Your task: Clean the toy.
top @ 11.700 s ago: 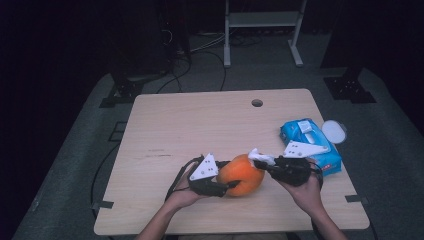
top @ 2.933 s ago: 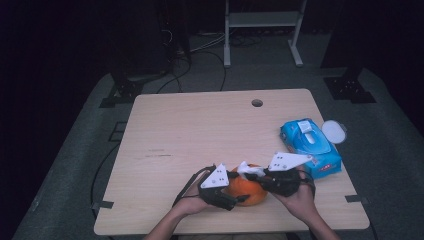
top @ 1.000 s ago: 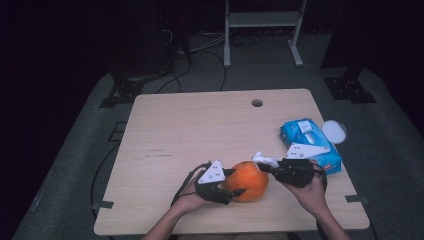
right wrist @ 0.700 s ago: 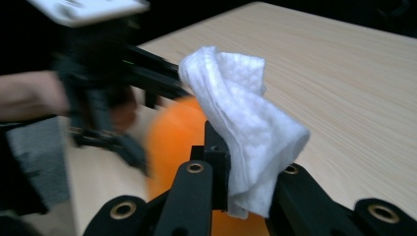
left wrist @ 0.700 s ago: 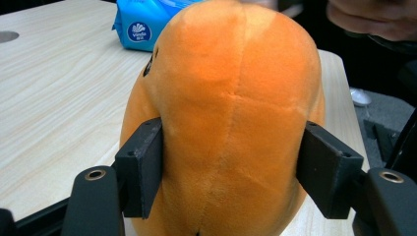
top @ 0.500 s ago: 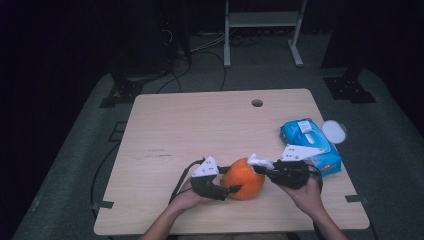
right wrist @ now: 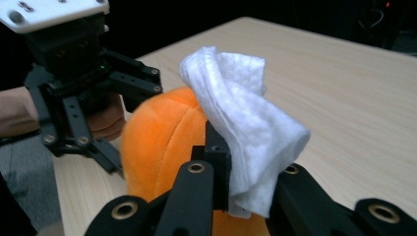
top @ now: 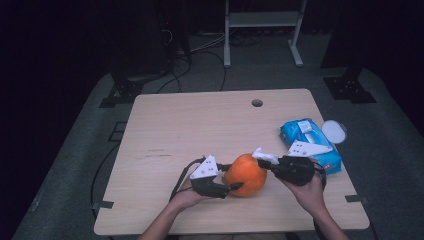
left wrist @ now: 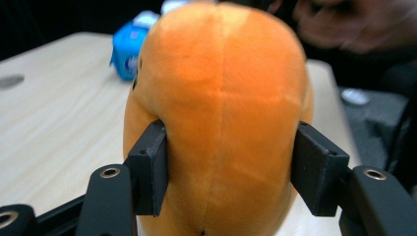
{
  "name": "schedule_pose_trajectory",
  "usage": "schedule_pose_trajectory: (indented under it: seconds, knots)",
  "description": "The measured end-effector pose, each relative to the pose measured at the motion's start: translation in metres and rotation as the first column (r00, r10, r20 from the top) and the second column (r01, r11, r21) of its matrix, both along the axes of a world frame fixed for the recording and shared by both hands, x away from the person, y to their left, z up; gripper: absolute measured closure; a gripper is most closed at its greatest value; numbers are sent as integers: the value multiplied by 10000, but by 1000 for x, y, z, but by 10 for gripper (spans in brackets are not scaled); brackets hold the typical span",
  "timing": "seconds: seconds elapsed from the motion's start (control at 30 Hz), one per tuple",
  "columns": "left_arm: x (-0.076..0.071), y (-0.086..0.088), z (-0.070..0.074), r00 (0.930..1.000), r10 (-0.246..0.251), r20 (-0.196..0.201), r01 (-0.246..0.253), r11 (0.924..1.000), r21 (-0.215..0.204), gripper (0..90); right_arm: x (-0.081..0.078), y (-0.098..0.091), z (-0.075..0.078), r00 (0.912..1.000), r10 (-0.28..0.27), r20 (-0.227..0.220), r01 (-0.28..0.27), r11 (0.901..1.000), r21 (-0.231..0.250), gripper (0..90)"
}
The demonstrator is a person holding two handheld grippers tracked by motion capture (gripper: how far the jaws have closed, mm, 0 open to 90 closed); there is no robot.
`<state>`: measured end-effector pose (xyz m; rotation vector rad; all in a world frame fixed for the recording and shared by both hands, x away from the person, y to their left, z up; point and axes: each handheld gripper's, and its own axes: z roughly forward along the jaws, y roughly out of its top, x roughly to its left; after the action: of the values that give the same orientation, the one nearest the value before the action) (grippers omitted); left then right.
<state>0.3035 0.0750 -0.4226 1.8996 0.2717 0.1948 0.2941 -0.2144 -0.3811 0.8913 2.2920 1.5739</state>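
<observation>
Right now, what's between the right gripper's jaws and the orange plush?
A folded white wipe, clamped in the right gripper, lies against the orange plush in the right gripper view; the high view shows it too.

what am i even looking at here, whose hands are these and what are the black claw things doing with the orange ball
A person sits at a wooden table and holds a hand-held two-jaw clamp tool in each hand; there is no robot arm. One picture looks down from above the table; the other two come from small cameras riding on each tool, looking along its black jaws.

The left gripper has just been closing its jaws, and they squeeze the sides of an orange plush toy, steadying it on the table. The right gripper is shut on a white wipe, held against the toy, apparently to clean it. A blue pack of wipes lies at the right of the table.
</observation>
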Motion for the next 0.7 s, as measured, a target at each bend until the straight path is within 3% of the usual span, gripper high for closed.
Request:
schedule_pose_trajectory:
  seconds: [0.1, 0.17, 0.23, 0.3, 0.37, 0.5, 0.57, 0.67, 0.7]
  knots:
    - [-5, 7, 19, 9995, -28, 306, 30, 10000, -79, 394, 3, -3, -1, 9997, -70, -253, 80, 9991, 407, 833]
    - [-5, 11, 24, 9995, 42, 305, -45, 10000, 70, 400, 6, -1, -9, 9985, -112, -543, 125, 9996, 245, 833]
    - [-3, 9, 19, 9995, 287, 143, -297, 9964, 788, 401, 11, 5, -21, 9952, -113, -976, 109, 9999, -48, 833]
    - [-1, 5, 6, 9993, 339, -166, -314, 9904, 1343, 395, 14, 10, -28, 9930, -216, -1163, 177, 9992, -346, 832]
    - [1, 4, 1, 9989, 292, -368, -248, 9929, 1163, 388, 11, 14, -24, 9953, -207, -949, 163, 9988, -464, 833]
    - [0, -5, 2, 9991, 390, -175, -364, 9905, 1327, 369, 2, 19, -11, 9987, 104, -500, -118, 9996, -268, 833]
    - [-2, -12, -1, 9994, 352, -20, -346, 9900, 1371, 359, -3, 25, -7, 9974, 575, -437, -578, 9983, -61, 832]
    - [-5, -18, -1, 9993, 342, 154, -361, 9892, 1418, 304, -8, 34, -5, 9956, 901, -260, -908, 9955, -284, 832]
    - [-6, -17, 1, 9990, 332, 304, -374, 9883, 1480, 252, -9, 37, -7, 9963, 839, -160, -848, 9942, -662, 832]
